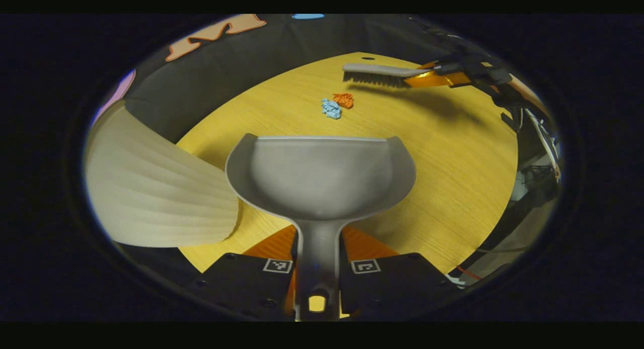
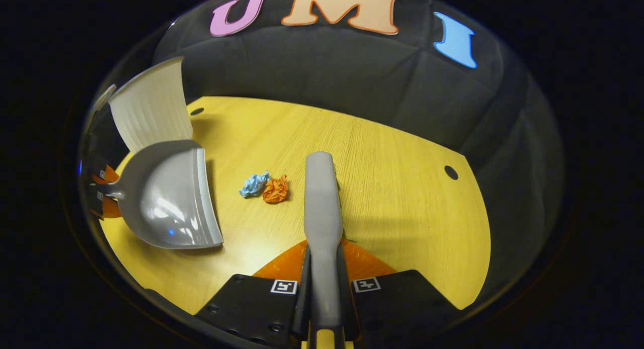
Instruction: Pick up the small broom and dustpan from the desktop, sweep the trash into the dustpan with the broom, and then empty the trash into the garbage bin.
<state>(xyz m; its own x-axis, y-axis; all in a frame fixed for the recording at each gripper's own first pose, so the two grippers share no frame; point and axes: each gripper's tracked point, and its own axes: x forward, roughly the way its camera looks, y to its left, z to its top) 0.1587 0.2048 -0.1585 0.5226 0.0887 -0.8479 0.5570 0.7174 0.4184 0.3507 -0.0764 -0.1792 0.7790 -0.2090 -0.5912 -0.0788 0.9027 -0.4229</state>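
Observation:
My left gripper (image 1: 318,251) is shut on the handle of the grey dustpan (image 1: 319,175), whose open lip faces two crumpled paper scraps on the wooden desktop (image 1: 443,168): a blue one (image 1: 331,108) and an orange one (image 1: 343,99). My right gripper (image 2: 324,258) is shut on the handle of the small grey broom (image 2: 322,198), which points away over the table. In the left gripper view the broom (image 1: 377,73) hangs bristles down beyond the scraps, held by the right gripper (image 1: 443,77). In the right gripper view the blue scrap (image 2: 254,184) and orange scrap (image 2: 275,189) lie between the broom and the dustpan (image 2: 163,193).
A white ribbed garbage bin (image 1: 151,188) stands at the table's left edge beside the dustpan, also seen as the bin (image 2: 151,110) in the right gripper view. The black cloth wall closes the far side. Small holes (image 2: 451,172) mark the tabletop.

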